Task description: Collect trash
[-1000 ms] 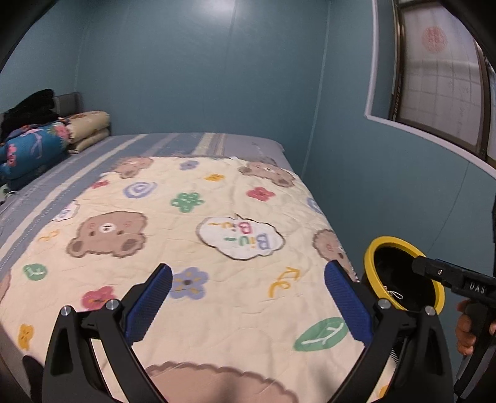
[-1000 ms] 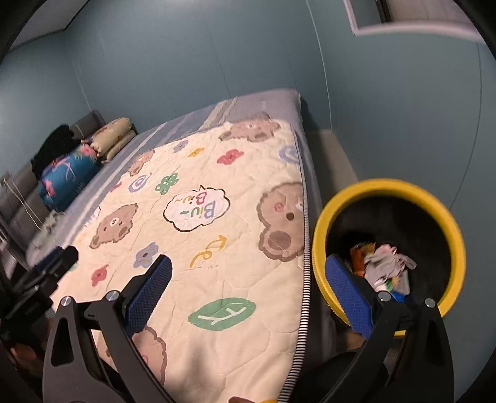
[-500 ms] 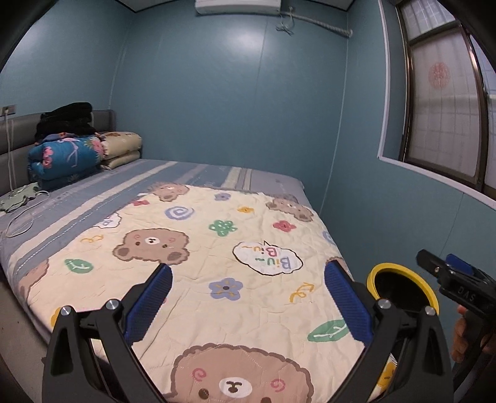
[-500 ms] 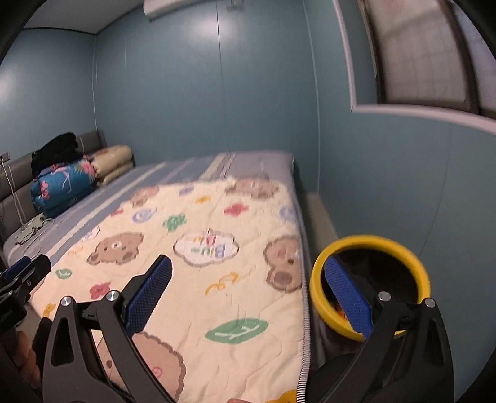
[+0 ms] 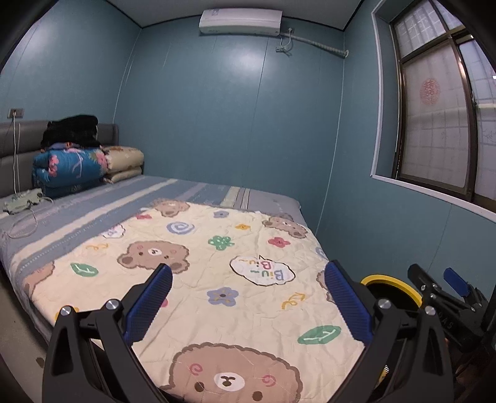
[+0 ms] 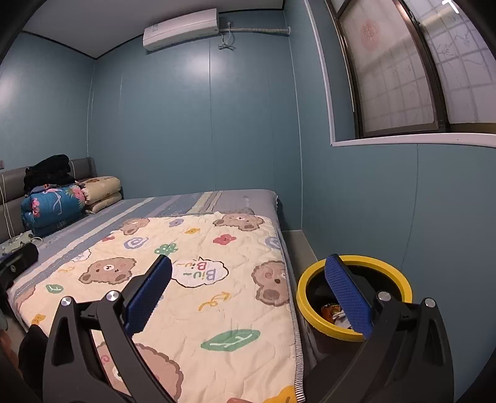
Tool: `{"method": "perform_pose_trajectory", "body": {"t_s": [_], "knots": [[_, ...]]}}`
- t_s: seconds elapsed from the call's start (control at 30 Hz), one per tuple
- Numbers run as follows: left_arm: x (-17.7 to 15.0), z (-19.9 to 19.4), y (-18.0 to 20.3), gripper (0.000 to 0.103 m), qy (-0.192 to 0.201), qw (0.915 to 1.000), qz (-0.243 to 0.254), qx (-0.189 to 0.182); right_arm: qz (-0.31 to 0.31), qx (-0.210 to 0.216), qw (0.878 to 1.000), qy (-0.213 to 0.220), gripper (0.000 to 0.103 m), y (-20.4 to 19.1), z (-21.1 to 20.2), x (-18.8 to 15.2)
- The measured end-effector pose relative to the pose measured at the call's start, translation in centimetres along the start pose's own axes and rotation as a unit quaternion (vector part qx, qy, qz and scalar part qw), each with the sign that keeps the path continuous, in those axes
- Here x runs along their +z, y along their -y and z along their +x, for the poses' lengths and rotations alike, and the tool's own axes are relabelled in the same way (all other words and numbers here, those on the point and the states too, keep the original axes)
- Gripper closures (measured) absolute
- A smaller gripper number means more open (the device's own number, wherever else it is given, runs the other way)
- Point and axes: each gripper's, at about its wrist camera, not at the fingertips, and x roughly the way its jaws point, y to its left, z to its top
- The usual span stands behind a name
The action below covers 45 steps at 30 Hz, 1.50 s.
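A black trash bin with a yellow rim [image 6: 353, 291] stands on the floor at the bed's right side, with trash [image 6: 333, 313] lying inside. It also shows in the left wrist view [image 5: 390, 285], partly hidden. My left gripper [image 5: 248, 297] is open and empty above the cream bear quilt [image 5: 217, 279]. My right gripper [image 6: 248, 291] is open and empty, its right finger [image 6: 347, 294] in front of the bin. The right gripper also shows at the right edge of the left wrist view [image 5: 446, 294].
Folded blankets and a dark bundle [image 5: 74, 155] are stacked at the headboard. A cable and a small cloth item [image 5: 21, 201] lie on the striped sheet. Blue walls, a window [image 5: 440, 117] and an air conditioner [image 5: 241, 18] surround the bed.
Both grippers have pulled back and tilted up from the bed and bin, so more of the room and wall shows. Both stayed open and empty.
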Motion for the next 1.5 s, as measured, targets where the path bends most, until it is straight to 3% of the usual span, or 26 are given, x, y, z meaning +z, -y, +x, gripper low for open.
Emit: {"method": "perform_pose_trajectory", "body": {"t_s": [1.5], "knots": [[-0.4, 0.6, 0.1, 0.008, -0.020, 0.9996, -0.005, -0.021, 0.008, 0.011, 0.999, -0.030, 0.008, 0.2, 1.3, -1.3]]}}
